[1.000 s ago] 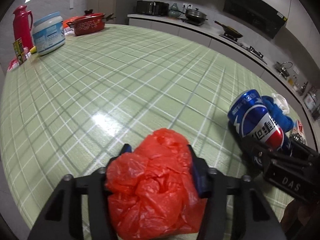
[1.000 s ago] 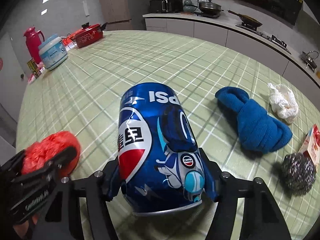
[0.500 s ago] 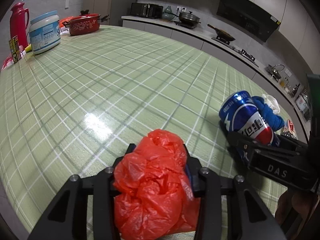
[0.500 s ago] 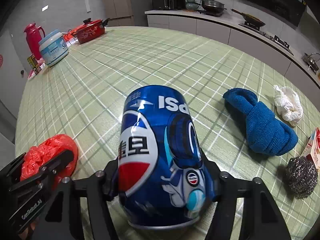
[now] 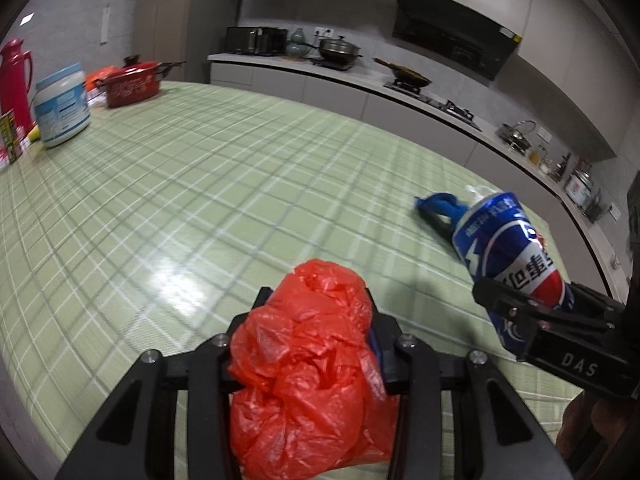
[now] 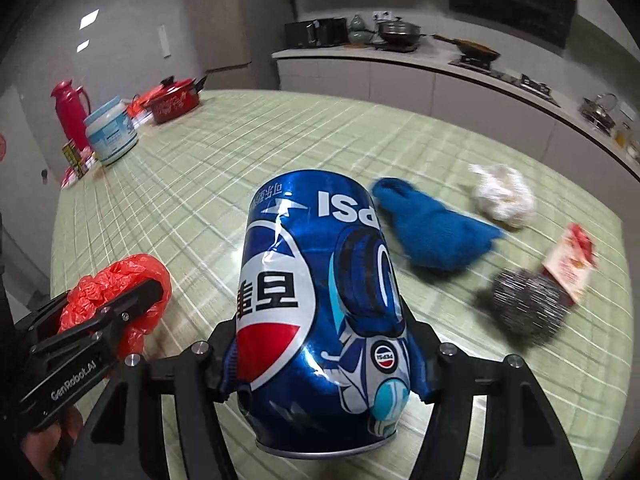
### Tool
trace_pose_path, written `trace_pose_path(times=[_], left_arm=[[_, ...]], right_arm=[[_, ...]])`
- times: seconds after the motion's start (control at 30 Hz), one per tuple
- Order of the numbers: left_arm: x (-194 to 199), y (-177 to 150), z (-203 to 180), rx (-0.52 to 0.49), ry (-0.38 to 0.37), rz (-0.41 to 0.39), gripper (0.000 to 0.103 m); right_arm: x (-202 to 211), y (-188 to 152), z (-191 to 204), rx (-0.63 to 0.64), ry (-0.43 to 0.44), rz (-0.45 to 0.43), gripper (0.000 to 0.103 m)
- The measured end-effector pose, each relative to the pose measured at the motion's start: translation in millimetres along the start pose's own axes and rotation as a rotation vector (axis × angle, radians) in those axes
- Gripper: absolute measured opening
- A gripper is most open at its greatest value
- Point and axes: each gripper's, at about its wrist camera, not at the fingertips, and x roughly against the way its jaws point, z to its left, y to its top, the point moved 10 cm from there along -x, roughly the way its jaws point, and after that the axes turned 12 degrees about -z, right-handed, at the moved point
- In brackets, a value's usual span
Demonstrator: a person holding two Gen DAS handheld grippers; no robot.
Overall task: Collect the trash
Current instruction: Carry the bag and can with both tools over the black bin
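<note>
A crumpled red plastic bag (image 5: 308, 364) fills the jaws of my left gripper (image 5: 314, 320), which is shut on it above the green checked table (image 5: 200, 184). The same bag (image 6: 116, 292) shows at the lower left of the right wrist view. My right gripper (image 6: 320, 348) is shut on a dented blue Pepsi can (image 6: 320, 312), lifted off the cloth. That can (image 5: 508, 256) also appears at the right of the left wrist view, clamped in the other gripper's black fingers (image 5: 520, 308).
On the table to the right lie a blue cloth (image 6: 432, 232), a white crumpled bag (image 6: 504, 196), a steel scourer (image 6: 524, 304) and a small red-and-white packet (image 6: 568, 260). At the far left stand a white tub (image 5: 60, 104), a red pot (image 5: 132, 86) and a red flask (image 5: 14, 80). A kitchen counter (image 5: 360, 76) runs behind.
Both grippers have risen from the table with their loads and tilted up, so more of the kitchen shows. The left jaws squeezed tighter on the red bag.
</note>
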Motion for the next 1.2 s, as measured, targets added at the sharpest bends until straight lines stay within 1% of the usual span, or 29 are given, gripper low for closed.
trace_pose_path(times=[0.17, 0.23, 0.43, 0.77, 1.0, 1.2], left_arm=[[9.9, -4.8, -48.2, -0.041, -0.056, -0.004, 0.042], [12.6, -7.8, -73.1, -0.062, -0.087, -0.003, 0.042], [24.3, -21.4, -140.7, -0.118, -0.173, 0.003, 0.042], [51.0, -44.6, -248.6, -0.205, -0.290, 0.007, 0.042], [77.2, -66.0, -319.9, -0.244, -0.356, 0.009, 0.042], [101.2, -97.1, -386.4, -0.289, -0.420, 0.027, 0.042]], right_arm=[[40.6, -5.9, -41.9, -0.029, -0.059, -0.028, 0.066], [57.6, -10.2, -58.3, -0.043, -0.083, -0.038, 0.066], [108.5, -30.8, -110.1, -0.088, -0.155, -0.057, 0.066], [195.3, -67.5, -205.6, -0.190, -0.273, -0.094, 0.066], [255.7, -96.1, -268.9, -0.241, -0.351, -0.111, 0.066], [303.6, -127.3, -320.2, -0.284, -0.412, -0.115, 0.066]])
